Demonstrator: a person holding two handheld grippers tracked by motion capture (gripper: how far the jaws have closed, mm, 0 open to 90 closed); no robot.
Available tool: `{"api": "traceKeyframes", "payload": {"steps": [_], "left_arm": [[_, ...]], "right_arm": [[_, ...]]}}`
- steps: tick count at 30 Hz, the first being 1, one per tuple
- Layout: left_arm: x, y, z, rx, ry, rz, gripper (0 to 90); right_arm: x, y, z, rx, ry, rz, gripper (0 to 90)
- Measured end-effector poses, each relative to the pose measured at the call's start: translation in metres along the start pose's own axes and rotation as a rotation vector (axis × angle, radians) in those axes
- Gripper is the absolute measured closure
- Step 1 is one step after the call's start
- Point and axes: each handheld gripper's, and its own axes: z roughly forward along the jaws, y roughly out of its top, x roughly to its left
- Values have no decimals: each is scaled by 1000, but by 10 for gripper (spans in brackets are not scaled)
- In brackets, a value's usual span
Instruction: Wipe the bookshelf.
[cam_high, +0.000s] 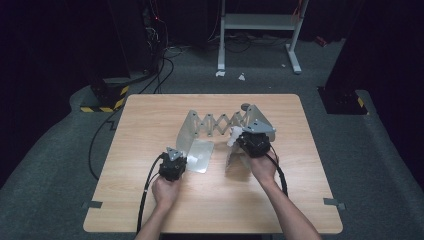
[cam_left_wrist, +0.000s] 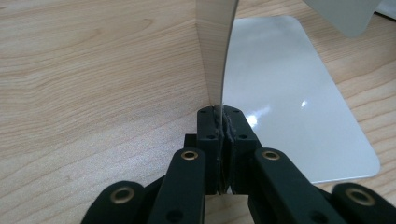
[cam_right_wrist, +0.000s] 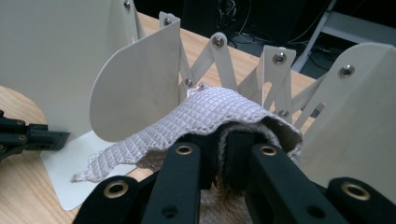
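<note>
Cloth (cam_right_wrist: 187, 122): clamped in right claw (cam_high: 248, 137), rack (cam_high: 220, 122) just beyond.
Rack plate (cam_left_wrist: 215, 56): left claw (cam_left_wrist: 223, 122) pinches its edge.
Advice: hold rack steady, drape cloth slowly.

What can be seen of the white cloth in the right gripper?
The white cloth is a small waffle-textured piece, greyish and fuzzier on its underside. It drapes over the tips of the right gripper, whose jaws are shut on it, one corner hanging down to the left. In the high view it hangs above the wooden table, between the two end plates of the extending metal rack. Whether it touches the rack cannot be told.
</note>
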Motion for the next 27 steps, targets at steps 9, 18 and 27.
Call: {"api": "traceKeyframes", "payload": {"steps": [9, 18, 27], "left_arm": [[0, 0, 0, 0, -1, 0, 858], [0, 0, 0, 0, -1, -1, 858], [0, 0, 0, -1, 0, -2, 858]], "right_arm": [[5, -13, 17, 49, -21, -11, 858], [7, -32, 33, 90, -21, -10, 858], [6, -47, 45, 137, -6, 6, 859]]}}
